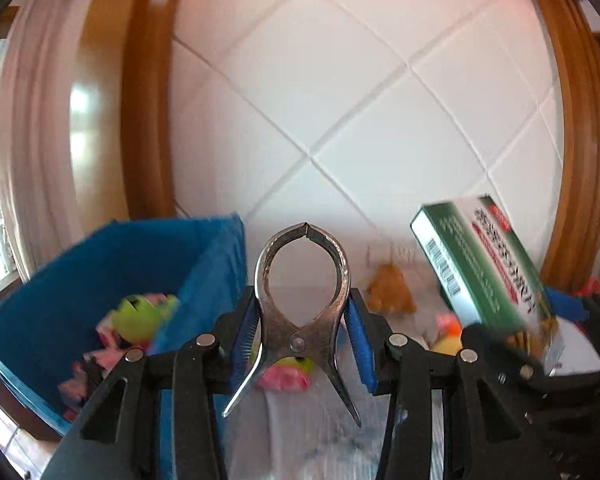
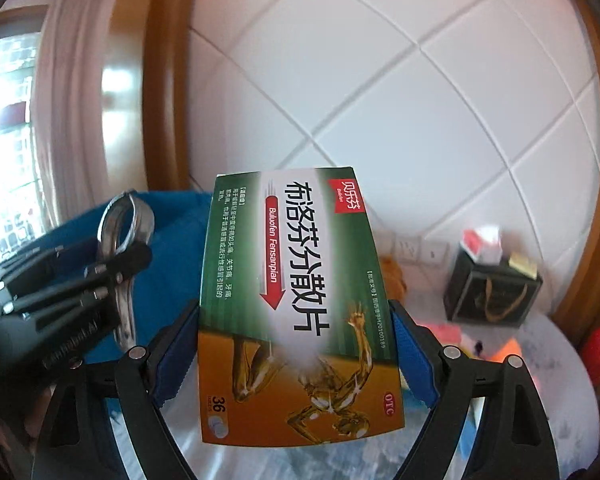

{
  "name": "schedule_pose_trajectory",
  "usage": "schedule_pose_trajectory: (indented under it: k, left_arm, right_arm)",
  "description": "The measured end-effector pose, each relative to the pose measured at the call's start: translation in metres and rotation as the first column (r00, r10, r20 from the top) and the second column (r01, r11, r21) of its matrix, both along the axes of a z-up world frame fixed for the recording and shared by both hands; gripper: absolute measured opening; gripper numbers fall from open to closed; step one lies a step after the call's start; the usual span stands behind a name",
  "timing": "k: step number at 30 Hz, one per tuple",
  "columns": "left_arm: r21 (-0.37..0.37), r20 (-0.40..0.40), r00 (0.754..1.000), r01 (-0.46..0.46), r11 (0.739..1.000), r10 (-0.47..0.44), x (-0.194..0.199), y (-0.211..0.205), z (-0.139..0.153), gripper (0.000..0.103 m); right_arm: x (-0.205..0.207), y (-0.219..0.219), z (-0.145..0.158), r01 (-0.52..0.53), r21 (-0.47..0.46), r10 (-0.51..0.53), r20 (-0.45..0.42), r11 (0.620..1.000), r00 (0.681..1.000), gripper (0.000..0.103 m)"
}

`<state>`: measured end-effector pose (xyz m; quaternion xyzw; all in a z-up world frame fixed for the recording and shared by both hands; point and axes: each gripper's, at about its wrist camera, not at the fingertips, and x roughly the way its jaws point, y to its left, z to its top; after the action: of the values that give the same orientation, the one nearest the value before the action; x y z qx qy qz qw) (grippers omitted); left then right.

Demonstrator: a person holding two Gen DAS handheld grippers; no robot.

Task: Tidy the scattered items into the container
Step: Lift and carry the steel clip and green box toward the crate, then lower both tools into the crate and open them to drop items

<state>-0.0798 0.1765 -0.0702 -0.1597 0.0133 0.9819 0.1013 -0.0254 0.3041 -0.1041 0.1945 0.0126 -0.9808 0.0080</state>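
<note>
Steel clamp point(image 1: 303, 300) pinched in my left gripper point(image 1: 303, 336), medicine box point(image 2: 296, 300) clamped in right gripper point(image 2: 296, 356). Both mid-carry. Blue bin point(image 1: 100, 264) lower left; next: move over it, release.

two grippers, left gripper point(image 1: 304, 328) and right gripper point(image 2: 296, 344), one metal clamp point(image 1: 303, 280), one medicine box point(image 2: 292, 288), one blue bin point(image 1: 100, 264), one black gift bag point(image 2: 492, 292), that was it

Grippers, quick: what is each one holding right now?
Left gripper: closed on the metal clamp.
Right gripper: closed on the medicine box.
</note>
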Motion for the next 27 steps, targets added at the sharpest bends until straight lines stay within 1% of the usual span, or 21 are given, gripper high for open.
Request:
schedule_pose_trajectory:
  k: [2,6,9,11,13,15,17,19,22,24,27]
  left_arm:
    - [0.001,-0.037,0.999,-0.02,1.0,0.02,0.002,-0.02,0.014,0.043]
    - [0.009,-0.088,0.994,-0.065,0.998,0.065,0.001,-0.076,0.035,0.043]
    - [0.015,-0.107,0.989,-0.101,0.995,0.102,-0.006,-0.127,0.042,0.043]
    - [0.021,-0.102,0.986,-0.134,0.991,0.135,-0.017,-0.164,0.042,0.043]
    - [0.019,-0.071,0.984,-0.163,0.986,0.164,-0.031,-0.202,0.037,0.043]
    - [0.004,-0.014,0.982,-0.188,0.982,0.188,-0.05,-0.239,0.026,0.043]
    - [-0.024,0.057,0.979,-0.196,0.98,0.197,-0.069,-0.266,0.009,0.043]
    - [-0.054,0.13,0.972,-0.191,0.98,0.197,-0.087,-0.287,-0.014,0.043]
    - [-0.075,0.204,0.958,-0.192,0.979,0.204,-0.099,-0.31,-0.046,0.043]
    - [-0.075,0.232,0.952,-0.186,0.98,0.198,-0.105,-0.322,-0.061,0.043]
    - [-0.074,0.261,0.946,-0.18,0.981,0.194,-0.119,-0.336,-0.075,0.043]
  right_arm:
    - [0.002,-0.02,0.014,-0.018,0.003,0.018,-0.032,1.0,0.999,0.088]
    - [-0.001,-0.069,0.034,-0.052,0.007,0.052,-0.079,0.999,0.996,0.088]
    - [-0.011,-0.112,0.043,-0.083,-0.006,0.082,-0.093,0.997,0.992,0.088]
    - [-0.024,-0.146,0.046,-0.113,-0.015,0.111,-0.091,0.993,0.99,0.088]
    - [-0.037,-0.177,0.045,-0.13,-0.022,0.128,-0.085,0.991,0.988,0.088]
    - [-0.05,-0.202,0.041,-0.15,-0.038,0.147,-0.066,0.988,0.987,0.088]
    - [-0.064,-0.232,0.033,-0.167,-0.055,0.166,-0.027,0.984,0.986,0.088]
    - [-0.079,-0.262,0.021,-0.17,-0.062,0.172,0.029,0.983,0.985,0.088]
    - [-0.102,-0.289,0.001,-0.159,-0.052,0.164,0.103,0.986,0.981,0.088]
    - [-0.113,-0.3,-0.011,-0.146,-0.05,0.152,0.139,0.988,0.979,0.088]
    - [-0.125,-0.311,-0.027,-0.125,-0.053,0.132,0.183,0.991,0.974,0.088]
